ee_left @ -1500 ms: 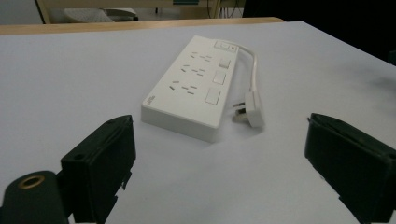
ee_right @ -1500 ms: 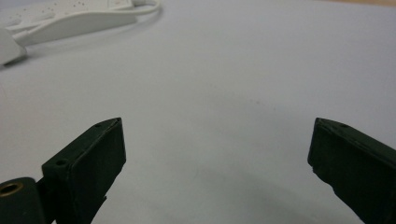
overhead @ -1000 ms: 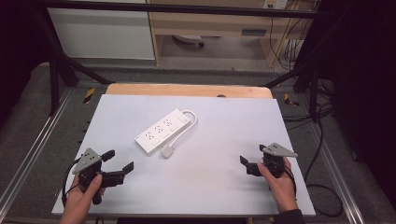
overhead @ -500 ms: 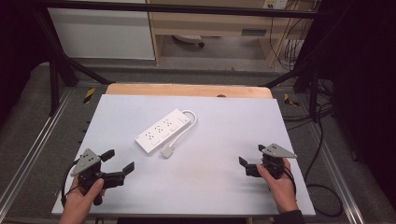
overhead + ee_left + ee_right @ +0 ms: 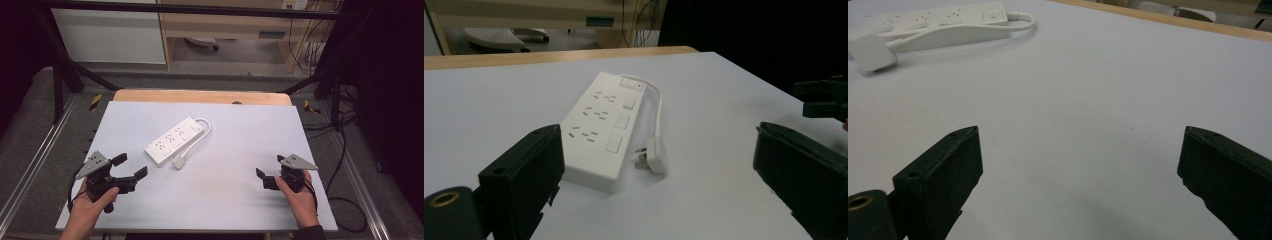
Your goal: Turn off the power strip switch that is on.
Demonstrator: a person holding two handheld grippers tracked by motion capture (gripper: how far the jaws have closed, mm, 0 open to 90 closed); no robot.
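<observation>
Power strip (image 5: 176,141) being sized up, nothing being gripped yet

The strip is lying flat near the middle of the white counter (image 5: 240,210), with its short cord (image 5: 204,131) looped round and the plug (image 5: 178,162) resting just beside its near end. The left gripper (image 5: 131,167) is being held near the counter's front left corner, jaws spread wide and empty, pointed at the strip; the right gripper (image 5: 269,171) is being held well apart at the front right, jaws also wide and empty. Probably the risk here: if the plug gets pinched off-centre, it could be twisted out, or the light strip dragged along by the stiff cord
</observation>
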